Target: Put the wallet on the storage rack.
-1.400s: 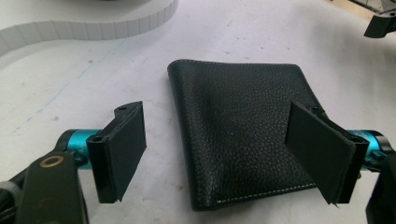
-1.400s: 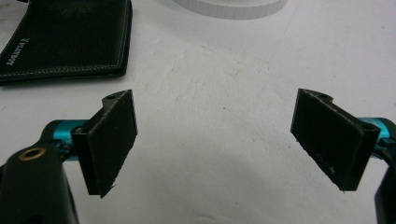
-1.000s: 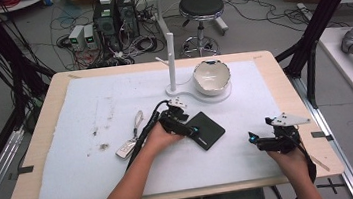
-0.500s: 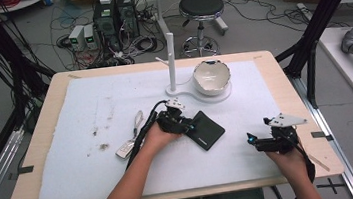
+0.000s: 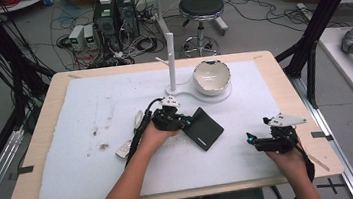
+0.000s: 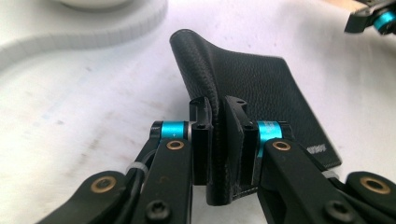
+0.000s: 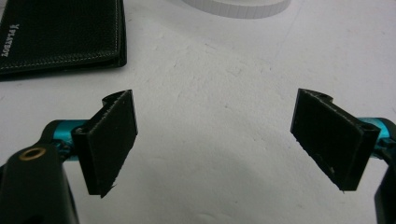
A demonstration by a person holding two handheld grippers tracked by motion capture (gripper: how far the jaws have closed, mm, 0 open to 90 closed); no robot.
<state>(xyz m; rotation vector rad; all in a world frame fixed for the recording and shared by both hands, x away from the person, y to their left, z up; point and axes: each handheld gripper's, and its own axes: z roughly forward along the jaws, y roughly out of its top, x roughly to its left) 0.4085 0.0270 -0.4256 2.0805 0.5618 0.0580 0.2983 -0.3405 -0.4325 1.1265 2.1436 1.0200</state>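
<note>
Black leather wallet: cover flap pinched by just-closed left gripper; thin bite, probably slips if lifted. Right gripper wide, empty.

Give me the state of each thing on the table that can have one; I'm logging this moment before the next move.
wallet: lying on the white mat, one cover pinched up at the edge.
left gripper: jaws just closed, shut on the wallet's cover.
right gripper: open, nothing between its jaws, apart from the wallet.
bowl: upright on the white stand base.
white stand: upright, untouched.
</note>
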